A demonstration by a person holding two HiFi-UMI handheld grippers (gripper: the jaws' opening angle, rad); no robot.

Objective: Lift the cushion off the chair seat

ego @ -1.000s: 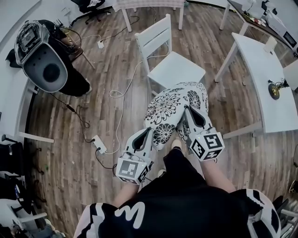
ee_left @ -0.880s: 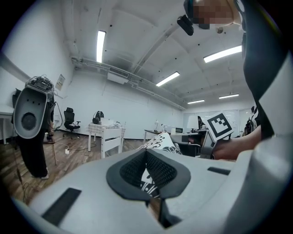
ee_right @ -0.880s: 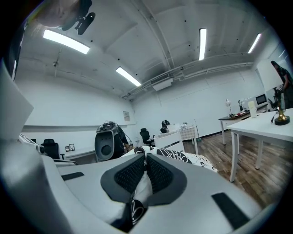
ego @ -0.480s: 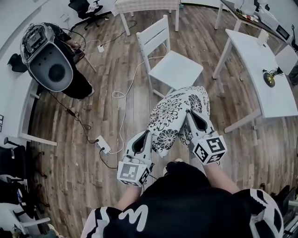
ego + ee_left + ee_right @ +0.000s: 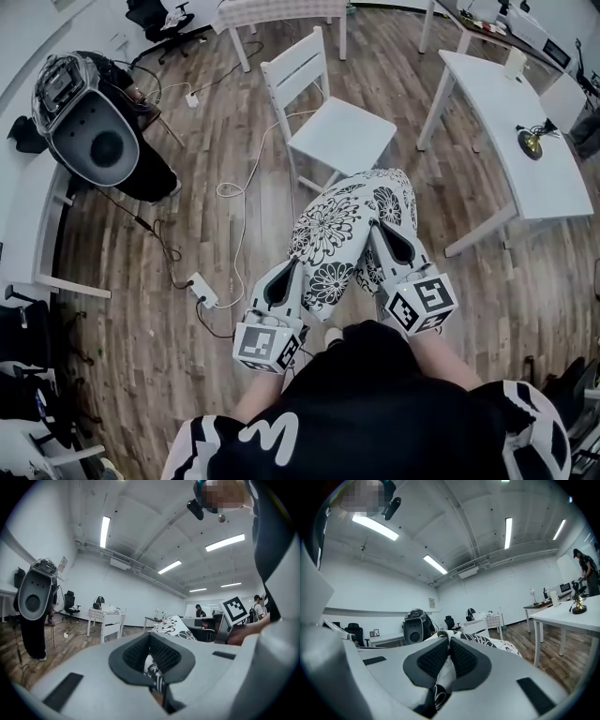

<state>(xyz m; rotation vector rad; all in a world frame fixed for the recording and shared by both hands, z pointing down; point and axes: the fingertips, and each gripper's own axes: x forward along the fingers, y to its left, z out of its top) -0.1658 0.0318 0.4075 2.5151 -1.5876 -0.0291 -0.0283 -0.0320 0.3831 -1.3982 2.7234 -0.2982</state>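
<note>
Pinching the near edge of the flower-print cushion (image 5: 339, 220), the left claw (image 5: 298, 274) and the right claw (image 5: 381, 232) are each clamped almost closed on its fabric. Both hold the cushion up off the floor, on the near side of the white chair (image 5: 342, 139).

cushion (image 5: 349, 220): soft matt cloth, black-and-white flower print, creased
chair (image 5: 342, 136): smooth white painted finish, slight sheen
floor (image 5: 131, 366): wood-look planks, visible grain, low gloss
table (image 5: 553, 183): smooth white top, matt
left gripper (image 5: 296, 270): matt grey plastic shell
right gripper (image 5: 382, 232): same matt grey plastic
pads (image 5: 433, 658): black, finely dotted rough surface, rubbery look
</note>
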